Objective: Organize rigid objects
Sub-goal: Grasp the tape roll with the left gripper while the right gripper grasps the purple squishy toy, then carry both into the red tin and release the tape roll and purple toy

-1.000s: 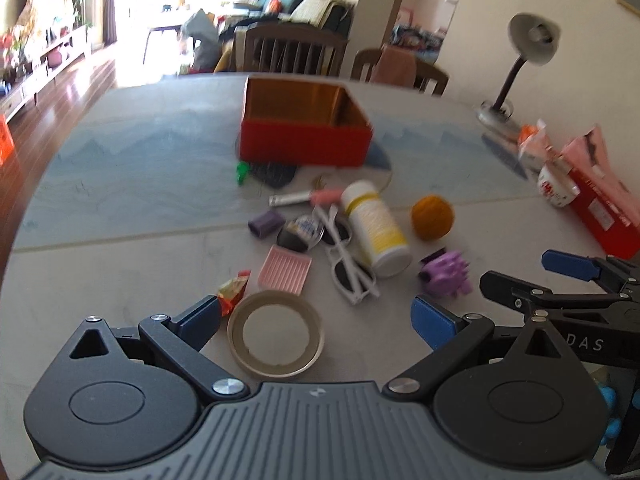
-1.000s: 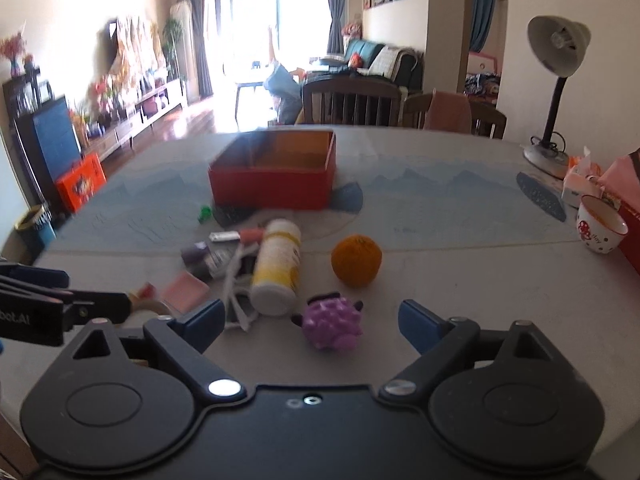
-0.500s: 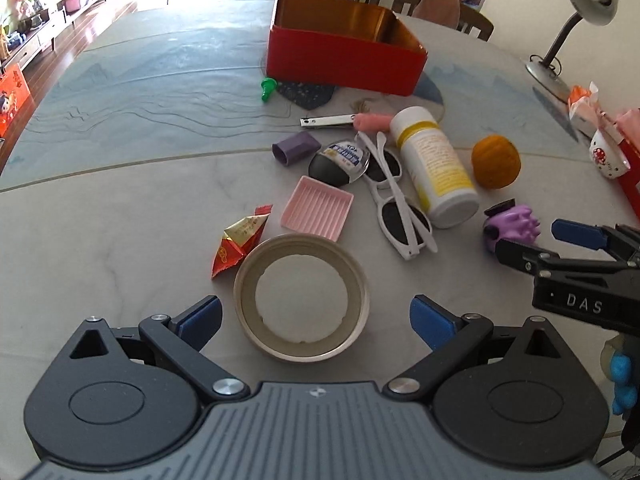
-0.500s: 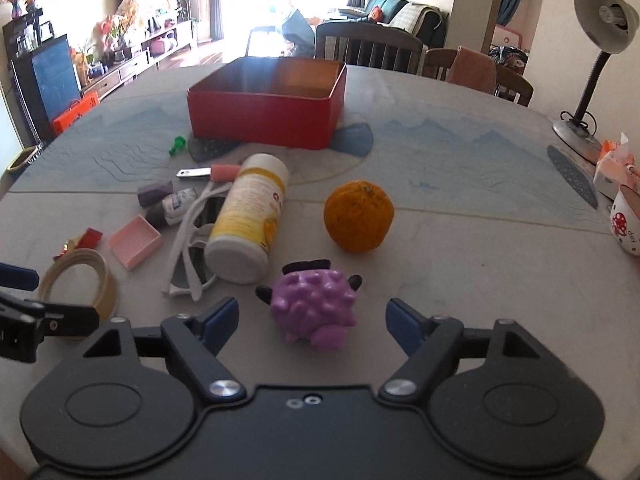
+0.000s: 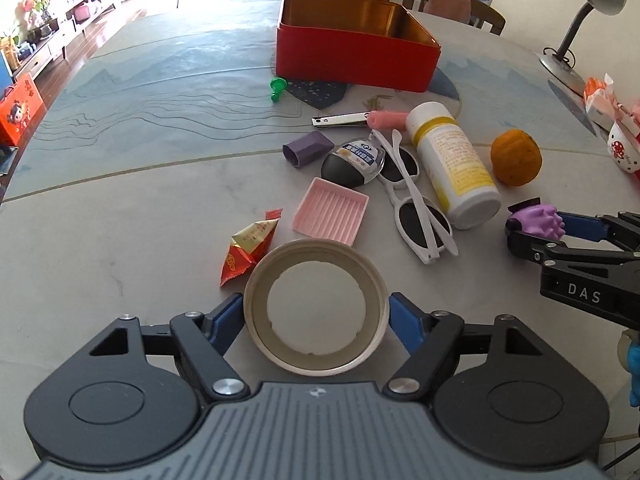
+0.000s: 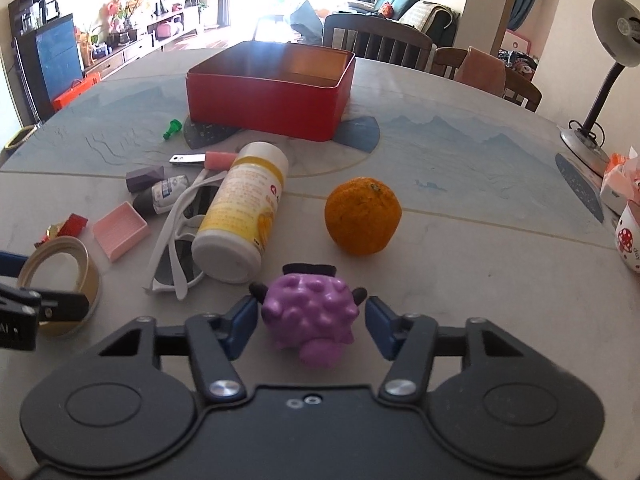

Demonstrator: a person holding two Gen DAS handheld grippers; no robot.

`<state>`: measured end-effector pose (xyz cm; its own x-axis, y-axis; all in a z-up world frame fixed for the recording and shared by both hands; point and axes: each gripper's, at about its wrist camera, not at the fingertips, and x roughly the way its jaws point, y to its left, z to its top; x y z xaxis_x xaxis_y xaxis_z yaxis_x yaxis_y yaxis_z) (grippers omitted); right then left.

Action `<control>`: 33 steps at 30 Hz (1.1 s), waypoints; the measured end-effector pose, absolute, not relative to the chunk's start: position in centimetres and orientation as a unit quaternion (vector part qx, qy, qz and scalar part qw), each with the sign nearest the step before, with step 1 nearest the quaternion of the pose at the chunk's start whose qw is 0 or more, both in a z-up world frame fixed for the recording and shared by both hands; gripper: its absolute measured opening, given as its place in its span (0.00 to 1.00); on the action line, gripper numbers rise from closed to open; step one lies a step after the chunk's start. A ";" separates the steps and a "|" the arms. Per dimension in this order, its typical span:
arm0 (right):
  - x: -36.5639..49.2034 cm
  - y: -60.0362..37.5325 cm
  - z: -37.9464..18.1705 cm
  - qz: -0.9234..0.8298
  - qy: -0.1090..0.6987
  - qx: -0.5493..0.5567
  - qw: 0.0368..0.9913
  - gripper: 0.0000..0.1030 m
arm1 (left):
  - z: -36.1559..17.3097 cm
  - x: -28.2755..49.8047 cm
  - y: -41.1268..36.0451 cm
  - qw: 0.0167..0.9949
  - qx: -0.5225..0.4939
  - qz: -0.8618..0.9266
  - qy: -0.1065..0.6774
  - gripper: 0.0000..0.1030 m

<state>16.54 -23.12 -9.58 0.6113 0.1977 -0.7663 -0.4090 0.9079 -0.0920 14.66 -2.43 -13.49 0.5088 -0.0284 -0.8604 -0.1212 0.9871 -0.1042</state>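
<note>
My left gripper [image 5: 316, 322] is open, its blue pads on either side of a beige round lid [image 5: 316, 307] lying on the table. My right gripper [image 6: 310, 322] is open around a purple bumpy toy [image 6: 310, 316], pads close to its sides but apart. The right gripper also shows in the left wrist view [image 5: 560, 236] at the toy [image 5: 536, 220]. An open red tin box [image 5: 354, 42] stands at the back, also in the right wrist view [image 6: 272, 90].
Between lid and box lie a candy wrapper [image 5: 248, 246], pink tray [image 5: 331, 211], white sunglasses [image 5: 416, 200], white-yellow bottle [image 5: 454, 164], orange [image 5: 516, 157], purple block [image 5: 307, 148], nail clipper [image 5: 340, 121] and green peg [image 5: 276, 89]. A lamp [image 6: 600, 80] and mug [image 6: 628, 236] stand right.
Both grippers have moved forward and down. The lid now sits between the left pads and the purple toy between the right pads. Both jaws have narrowed.
</note>
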 end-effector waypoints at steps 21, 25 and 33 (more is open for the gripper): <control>14.9 -24.8 -5.5 0.206 0.390 -0.096 0.892 0.51 | -10.4 12.8 -1.4 0.876 -0.102 0.032 0.471 0.75; 15.6 -24.8 -3.6 0.223 0.380 -0.099 0.892 0.51 | -8.8 13.0 -1.3 0.881 -0.106 0.033 0.459 0.75; 19.0 -24.3 1.0 0.251 0.333 -0.117 0.901 0.51 | -4.9 15.7 -0.8 0.900 -0.100 0.029 0.423 0.75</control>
<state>18.96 -24.33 1.00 0.6520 0.3746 -0.6592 -0.5304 0.8467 -0.0435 15.67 -0.82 -4.87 0.6408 -0.0312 -0.7671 -0.1371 0.9785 -0.1544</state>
